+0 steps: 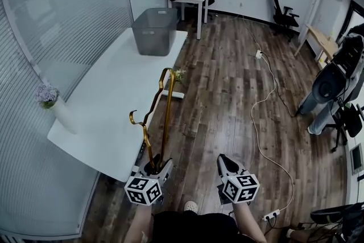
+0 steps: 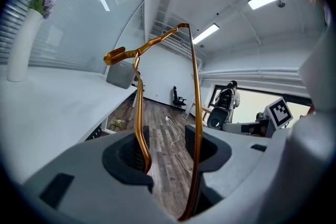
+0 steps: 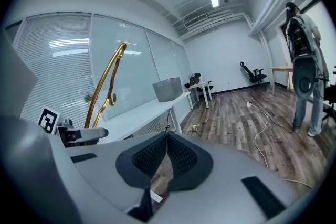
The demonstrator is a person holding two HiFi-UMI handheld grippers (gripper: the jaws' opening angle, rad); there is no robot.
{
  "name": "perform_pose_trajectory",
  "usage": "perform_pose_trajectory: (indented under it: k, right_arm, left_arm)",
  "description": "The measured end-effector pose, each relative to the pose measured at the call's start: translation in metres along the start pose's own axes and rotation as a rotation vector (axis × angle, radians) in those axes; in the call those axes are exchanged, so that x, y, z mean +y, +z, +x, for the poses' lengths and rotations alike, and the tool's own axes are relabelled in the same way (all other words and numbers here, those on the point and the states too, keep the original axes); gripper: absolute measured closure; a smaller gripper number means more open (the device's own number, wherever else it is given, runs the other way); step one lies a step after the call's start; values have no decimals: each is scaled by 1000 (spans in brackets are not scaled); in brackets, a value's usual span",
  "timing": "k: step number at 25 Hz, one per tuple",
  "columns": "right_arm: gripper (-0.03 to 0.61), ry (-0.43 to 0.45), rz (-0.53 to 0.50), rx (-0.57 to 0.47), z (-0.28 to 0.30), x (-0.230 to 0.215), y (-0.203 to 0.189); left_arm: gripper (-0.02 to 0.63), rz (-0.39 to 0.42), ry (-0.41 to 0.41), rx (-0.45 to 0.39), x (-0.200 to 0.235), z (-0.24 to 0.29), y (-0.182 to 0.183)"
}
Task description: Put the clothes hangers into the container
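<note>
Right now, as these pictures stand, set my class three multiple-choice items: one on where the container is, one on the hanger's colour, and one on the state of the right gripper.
1. Where does the grey container stand?
A on the floor; B at the far end of the white table; C on a shelf.
2. What colour is the hanger in the left gripper?
A gold; B black; C white.
3. How do the jaws of the right gripper stand?
A wide apart; B on a hanger; C together, nothing between.

Answers: B, it sits on the tabletop's far end; A, the wire shines gold in every view; C, the pads meet in the right gripper view.
</note>
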State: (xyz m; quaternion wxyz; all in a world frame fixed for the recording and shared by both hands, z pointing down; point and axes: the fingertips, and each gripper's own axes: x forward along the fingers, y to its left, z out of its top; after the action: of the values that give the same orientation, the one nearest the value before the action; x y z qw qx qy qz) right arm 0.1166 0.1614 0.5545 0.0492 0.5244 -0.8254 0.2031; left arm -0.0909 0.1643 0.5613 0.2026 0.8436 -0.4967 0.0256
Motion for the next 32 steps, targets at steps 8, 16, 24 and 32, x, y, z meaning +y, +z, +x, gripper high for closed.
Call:
perform_pose_trajectory:
  k: [8,16,24,32]
  right_arm:
    - [549,-11,-4,-39,-17,-10,11]
    - [549,-23,6,-16,-11,-18,2]
    - [549,-13,25,-1,23,-36,19]
    - [549,-30,31,11,70,-75,41]
  left_arm:
    - [394,11,9,-18,-9,-5,5]
    - [393,-1,16,6,-1,6,-3]
    - [393,9,-5,27,2,51,18]
    - [393,-7,-28,36,17,117,37]
